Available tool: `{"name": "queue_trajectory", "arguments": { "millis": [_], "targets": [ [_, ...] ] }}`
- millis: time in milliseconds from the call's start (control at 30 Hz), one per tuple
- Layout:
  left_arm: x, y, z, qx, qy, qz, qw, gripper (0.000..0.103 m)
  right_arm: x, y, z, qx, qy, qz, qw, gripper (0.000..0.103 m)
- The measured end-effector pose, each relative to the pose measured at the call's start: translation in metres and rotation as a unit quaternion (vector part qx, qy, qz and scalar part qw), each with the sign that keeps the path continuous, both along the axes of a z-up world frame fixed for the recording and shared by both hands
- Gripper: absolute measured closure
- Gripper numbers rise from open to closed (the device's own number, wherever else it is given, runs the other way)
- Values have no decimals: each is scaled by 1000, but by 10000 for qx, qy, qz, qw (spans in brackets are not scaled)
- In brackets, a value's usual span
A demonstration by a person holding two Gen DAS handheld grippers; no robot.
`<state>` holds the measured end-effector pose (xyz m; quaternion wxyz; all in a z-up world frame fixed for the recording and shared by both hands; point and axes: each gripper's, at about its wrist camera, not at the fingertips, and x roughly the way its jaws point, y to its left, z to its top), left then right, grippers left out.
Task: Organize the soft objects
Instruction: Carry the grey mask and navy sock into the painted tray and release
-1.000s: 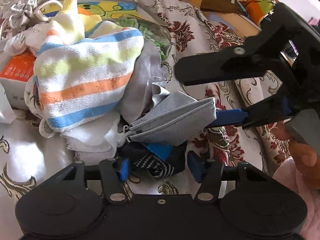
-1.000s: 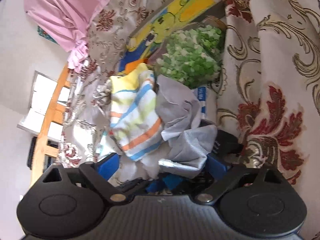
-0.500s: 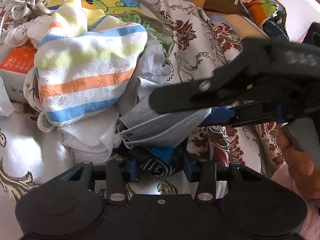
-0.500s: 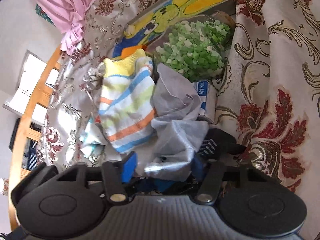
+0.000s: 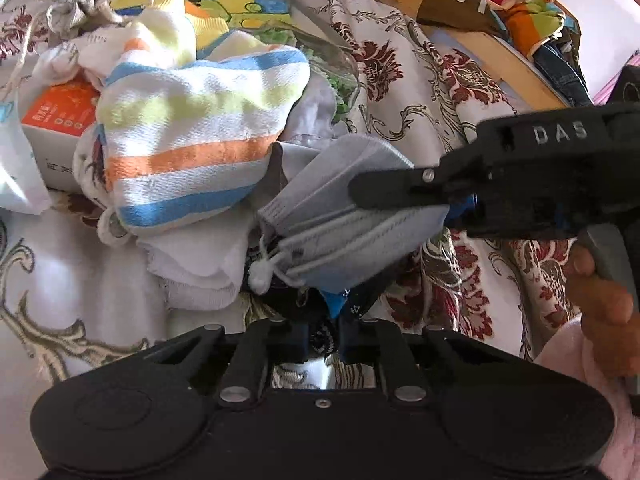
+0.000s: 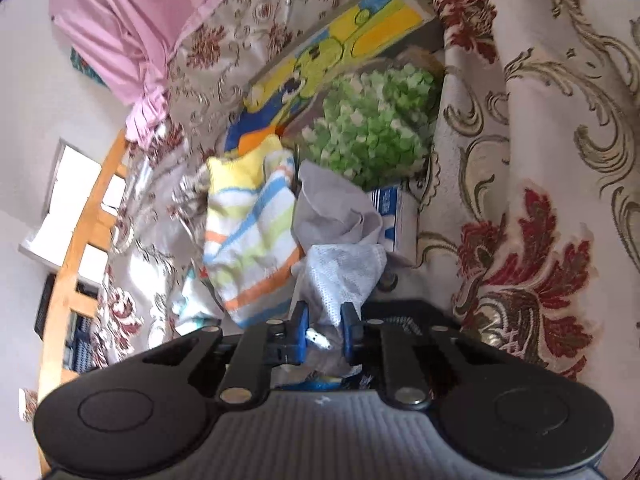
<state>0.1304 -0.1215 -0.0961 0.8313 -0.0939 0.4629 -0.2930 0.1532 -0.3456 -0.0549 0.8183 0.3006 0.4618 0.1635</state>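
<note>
Grey pleated fabric face mask [image 5: 352, 216] is pinched by right gripper [image 6: 323, 330]; left gripper [image 5: 322, 334], at six o'clock, has just clamped dark patterned sock [image 5: 320, 320]. Next, separating them.

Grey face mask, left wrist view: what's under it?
Under the grey face mask, a dark patterned fabric item with a blue patch shows, pinched by the left tool. Its full shape is hidden by the mask and tool.
</note>
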Motion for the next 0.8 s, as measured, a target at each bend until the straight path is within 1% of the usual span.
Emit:
{"name": "queue_trajectory", "arguments": {
  "millis": [67, 200, 300, 467, 533, 600, 700, 800],
  "targets": [
    [-6, 4, 4, 46, -50, 49, 10000, 91, -4, -8, 3, 161, -115, -146, 9997, 85],
    [-16, 17, 11, 37, -26, 229, 9997, 92, -10, -25, 8, 610, -394, -414, 9965, 84],
    [-22, 23, 17, 75, -84, 313, 9994, 92, -12, -30, 13, 763, -664, -466, 9938, 84],
    [-38, 31, 36, 159, -630, 407, 9971, 93, -15, -29, 23, 744, -1132, -529, 9894, 84],
    [-45, 33, 47, 182, -913, 402, 9948, 93, -18, -28, 27, 736, -1291, -593, 9871, 84],
    [-49, 34, 59, 165, -1107, 394, 9929, 93, -24, -29, 31, 704, -1474, -634, 9845, 84],
    [-47, 38, 78, 75, -1330, 423, 9902, 94, -28, -27, 38, 635, -1759, -682, 9800, 84],
    [-40, 41, 102, -161, -1506, 424, 9875, 94, -30, -27, 44, 674, -2009, -771, 9742, 84]
  ]
}}
